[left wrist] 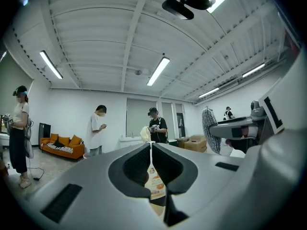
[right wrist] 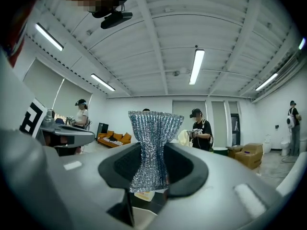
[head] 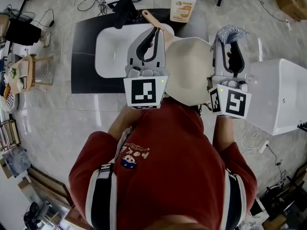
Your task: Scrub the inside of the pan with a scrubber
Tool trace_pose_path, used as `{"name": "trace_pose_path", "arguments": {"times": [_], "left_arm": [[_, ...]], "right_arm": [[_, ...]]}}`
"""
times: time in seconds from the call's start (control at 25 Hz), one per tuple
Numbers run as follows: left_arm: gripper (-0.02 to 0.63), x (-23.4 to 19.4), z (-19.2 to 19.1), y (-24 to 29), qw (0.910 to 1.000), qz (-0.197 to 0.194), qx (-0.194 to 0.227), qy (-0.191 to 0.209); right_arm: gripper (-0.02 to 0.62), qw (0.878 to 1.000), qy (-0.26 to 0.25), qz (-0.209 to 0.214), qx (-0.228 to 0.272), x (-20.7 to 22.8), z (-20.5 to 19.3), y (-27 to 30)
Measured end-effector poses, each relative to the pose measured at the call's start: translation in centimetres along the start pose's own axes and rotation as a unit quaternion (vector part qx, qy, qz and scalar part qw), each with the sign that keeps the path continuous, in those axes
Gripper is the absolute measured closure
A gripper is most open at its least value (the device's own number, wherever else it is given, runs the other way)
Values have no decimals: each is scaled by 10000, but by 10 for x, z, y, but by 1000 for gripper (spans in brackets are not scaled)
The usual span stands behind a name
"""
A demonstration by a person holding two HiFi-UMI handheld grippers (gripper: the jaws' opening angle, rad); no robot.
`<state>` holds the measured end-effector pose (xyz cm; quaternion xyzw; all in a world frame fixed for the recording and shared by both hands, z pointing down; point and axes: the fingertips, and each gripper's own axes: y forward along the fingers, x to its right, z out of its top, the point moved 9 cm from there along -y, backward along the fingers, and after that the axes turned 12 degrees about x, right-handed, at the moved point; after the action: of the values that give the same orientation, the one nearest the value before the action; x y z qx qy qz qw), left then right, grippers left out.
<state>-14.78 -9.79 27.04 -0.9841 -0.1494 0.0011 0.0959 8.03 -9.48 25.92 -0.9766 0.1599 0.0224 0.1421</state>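
Pan (head: 189, 71) is held aloft just to the right of the left gripper (head: 153, 32), between the two grippers and nearer than the sink (head: 108, 51). Its handle (head: 152, 19) runs up past that gripper's jaw tips. In the left gripper view the jaws (left wrist: 151, 150) are seen pressed almost together on a thin pale strip, which is judged to be the handle taken edge-on. A silver mesh scrubber (right wrist: 153, 143) is pinched at its waist by the right gripper (right wrist: 152, 176), and its free end fans out beyond the jaw tips. In the head view the scrubber (head: 228, 31) is seen apart from the pan, just beyond the pan's right edge, so no scrubbing contact is made yet. Whether the pale face turned upward is the inside cannot be told.

Several risks are judged from this:
- The pan is carried by a narrow pinch far out on the handle. If the scrubber is pressed against it, the pan may be twisted in the jaws or levered out and dropped.
- The scrubber is soft and is gripped only at its middle. Under a hard stroke it may be folded back or dragged out of the jaws.
- If the wrong face is presented, the underside would be scrubbed instead.
- With both grippers raised close together, the marker cubes may be knocked against the pan rim.
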Motion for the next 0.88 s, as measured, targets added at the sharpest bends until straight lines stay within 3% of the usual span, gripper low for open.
{"name": "trace_pose_path", "arguments": {"times": [0.88], "left_arm": [[600, -6, -4, 3, 9999, -1, 32, -124]], "right_arm": [[431, 9997, -227, -58, 79, -4, 0, 0]]}}
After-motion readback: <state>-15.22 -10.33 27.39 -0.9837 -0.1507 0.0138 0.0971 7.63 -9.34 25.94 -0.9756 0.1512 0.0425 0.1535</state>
